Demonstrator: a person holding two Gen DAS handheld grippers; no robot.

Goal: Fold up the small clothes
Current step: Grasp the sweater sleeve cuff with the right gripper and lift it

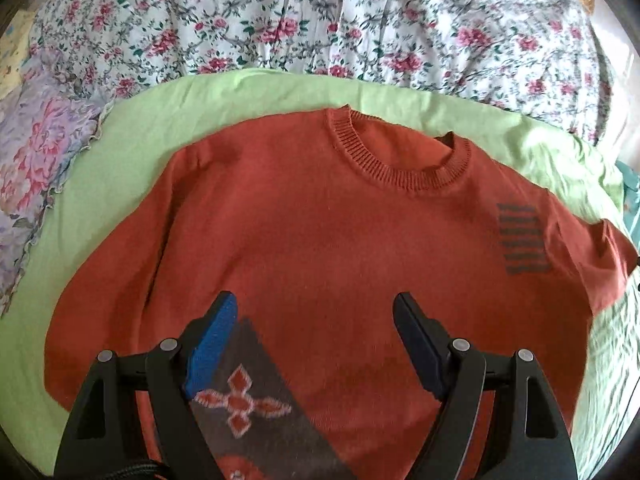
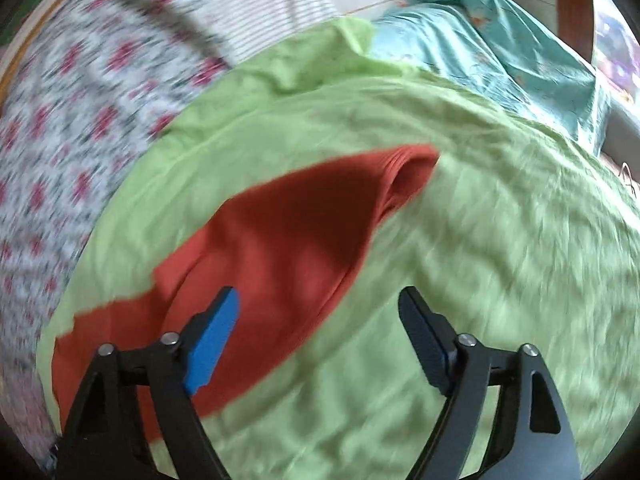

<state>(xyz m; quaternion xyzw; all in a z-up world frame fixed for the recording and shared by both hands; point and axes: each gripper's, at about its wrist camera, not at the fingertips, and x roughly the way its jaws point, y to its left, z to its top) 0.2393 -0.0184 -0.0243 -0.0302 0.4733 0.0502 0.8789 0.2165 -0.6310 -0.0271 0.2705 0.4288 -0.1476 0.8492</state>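
Your rust-orange sweater [image 1: 320, 240] lies flat, front side up, on the light green sheet [image 1: 132, 128], its ribbed round collar [image 1: 400, 160] toward the far side of the left wrist view and both sleeves spread outward. No brand name, label or readable writing shows anywhere on it. What you do see is a block of dark grey horizontal stripes [image 1: 522, 238] on the chest near the right edge of that view, and a dark grey diagonal panel [image 1: 260, 400] low on the front that carries an orange four-petal motif outlined in white. No containers are in either view.

Your left gripper [image 1: 316, 308] hangs over the lower front of the sweater with its jaws spread wide and nothing clamped between them; one blue pad [image 1: 212, 348] sits over the patterned panel.

Your right gripper [image 2: 318, 304] is also spread apart and holds nothing. In its blurred view, one sleeve [image 2: 300, 220] of the sweater runs diagonally across the green sheet, with the cuff end toward the upper right. The blue pad [image 2: 212, 344] of this gripper sits over the sleeve, while the opposite dark finger [image 2: 424, 344] sits over bare green sheet. You cannot tell from the blur whether either finger touches the fabric.

Around the green sheet lie a white bedcover printed with pink flowers [image 1: 320, 12], a purple floral cloth with a ruffled edge [image 1: 36, 152], and a teal cloth [image 2: 500, 40].
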